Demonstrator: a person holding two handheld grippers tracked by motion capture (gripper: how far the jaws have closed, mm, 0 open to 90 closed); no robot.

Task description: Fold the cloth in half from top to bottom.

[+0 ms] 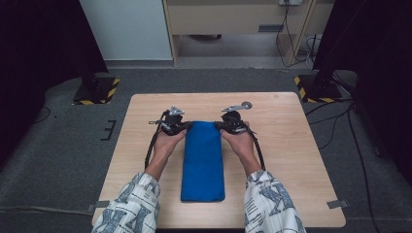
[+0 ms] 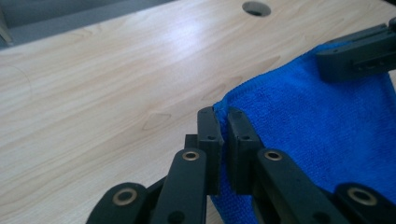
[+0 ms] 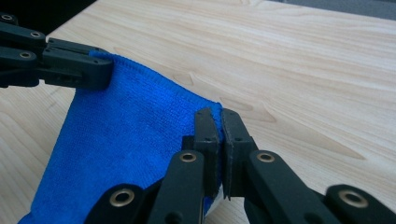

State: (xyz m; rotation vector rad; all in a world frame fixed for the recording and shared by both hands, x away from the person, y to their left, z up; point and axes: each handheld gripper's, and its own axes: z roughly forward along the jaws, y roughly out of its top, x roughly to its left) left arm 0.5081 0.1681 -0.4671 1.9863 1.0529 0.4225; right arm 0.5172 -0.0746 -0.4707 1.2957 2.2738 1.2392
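— where's the cloth (image 1: pixel 203 160) sitting now?

— middle of the table (image 1: pixel 291 160), a long blue strip running from 12 down to 6 o'clock. the far end, at 12, is where both tools have it.

— both gripping?

— yes. the left gripper (image 2: pixel 223 122) has its jaws pinched narrow on the far left corner, blue fabric squeezed between them. the right gripper (image 3: pixel 219 122) is the same on the far right corner, jaws nearly together with the hem caught in the gap.

— so a fold, you think?

— looks like it to me: lift that far edge and carry it toward 6 o'clock. i'd say the trick is keeping the two hands level and the same way apart, so the edge stays taut and doesn't sag in the middle.

— anything to watch?

— the right pinch looks shallow, close to the hem. pulling sharply could slip it, so go slow and lay the edge square on the near end.
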